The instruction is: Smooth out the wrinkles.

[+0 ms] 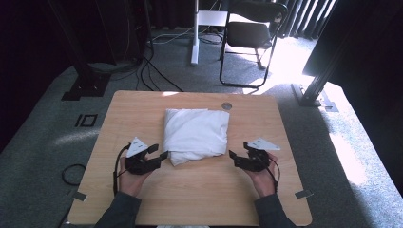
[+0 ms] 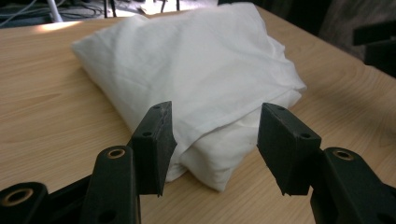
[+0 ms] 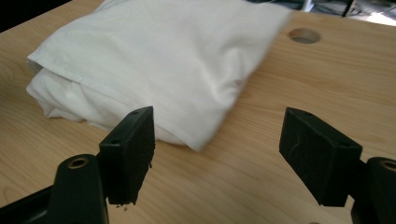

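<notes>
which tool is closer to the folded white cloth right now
Left. The left tool is at the near left corner of the folded white cloth, its open jaws straddling that corner. The right tool sits off the cloth's near right corner, open, with bare table between them.

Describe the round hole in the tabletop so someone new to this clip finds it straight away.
Start at the wooden table and go to its far edge, toward the folding chair. Just beyond the far right corner of the folded white cloth sits the hole. It is the table's one small dark circle, cut into the wood.
</notes>
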The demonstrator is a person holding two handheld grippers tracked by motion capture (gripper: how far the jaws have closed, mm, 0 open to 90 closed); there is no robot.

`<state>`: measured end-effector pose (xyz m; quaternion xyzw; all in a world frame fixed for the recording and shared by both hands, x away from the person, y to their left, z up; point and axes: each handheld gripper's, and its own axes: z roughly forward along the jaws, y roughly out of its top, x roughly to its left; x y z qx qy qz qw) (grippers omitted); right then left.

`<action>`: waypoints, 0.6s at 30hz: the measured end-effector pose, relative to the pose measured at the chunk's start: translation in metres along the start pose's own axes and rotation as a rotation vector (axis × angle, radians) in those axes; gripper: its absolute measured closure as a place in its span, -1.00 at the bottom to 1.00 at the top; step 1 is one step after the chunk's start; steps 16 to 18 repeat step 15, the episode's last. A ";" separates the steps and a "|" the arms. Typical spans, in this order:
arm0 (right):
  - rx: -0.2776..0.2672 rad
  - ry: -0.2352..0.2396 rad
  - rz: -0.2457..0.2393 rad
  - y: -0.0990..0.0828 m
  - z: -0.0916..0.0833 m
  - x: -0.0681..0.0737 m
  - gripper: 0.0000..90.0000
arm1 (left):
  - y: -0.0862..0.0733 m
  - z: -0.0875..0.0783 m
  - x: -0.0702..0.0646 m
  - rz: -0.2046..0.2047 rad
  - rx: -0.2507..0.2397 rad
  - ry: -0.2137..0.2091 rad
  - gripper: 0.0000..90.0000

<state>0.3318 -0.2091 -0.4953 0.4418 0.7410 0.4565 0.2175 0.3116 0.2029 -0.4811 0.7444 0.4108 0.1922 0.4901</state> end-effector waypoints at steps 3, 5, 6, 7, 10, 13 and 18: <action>-0.012 -0.016 0.023 -0.010 -0.018 -0.010 -0.42 | -0.004 -0.020 0.007 -0.024 -0.036 0.038 0.03; -0.013 -0.036 0.039 -0.019 -0.027 -0.017 -0.42 | -0.008 -0.029 0.012 -0.036 -0.053 0.058 0.01; -0.009 -0.047 0.052 -0.025 -0.031 -0.022 -0.42 | -0.010 -0.032 0.013 -0.041 -0.055 0.065 0.01; -0.006 -0.055 0.059 -0.028 -0.033 -0.025 -0.42 | -0.013 -0.037 0.016 -0.051 -0.061 0.075 0.01; -0.007 -0.084 0.099 -0.038 -0.044 -0.038 -0.42 | -0.017 -0.042 0.021 -0.064 -0.065 0.090 0.01; -0.009 -0.118 0.130 -0.046 -0.055 -0.051 -0.42 | -0.024 -0.052 0.033 -0.089 -0.068 0.126 0.01; -0.019 -0.151 0.159 -0.050 -0.065 -0.062 -0.42 | -0.025 -0.055 0.036 -0.097 -0.074 0.140 0.00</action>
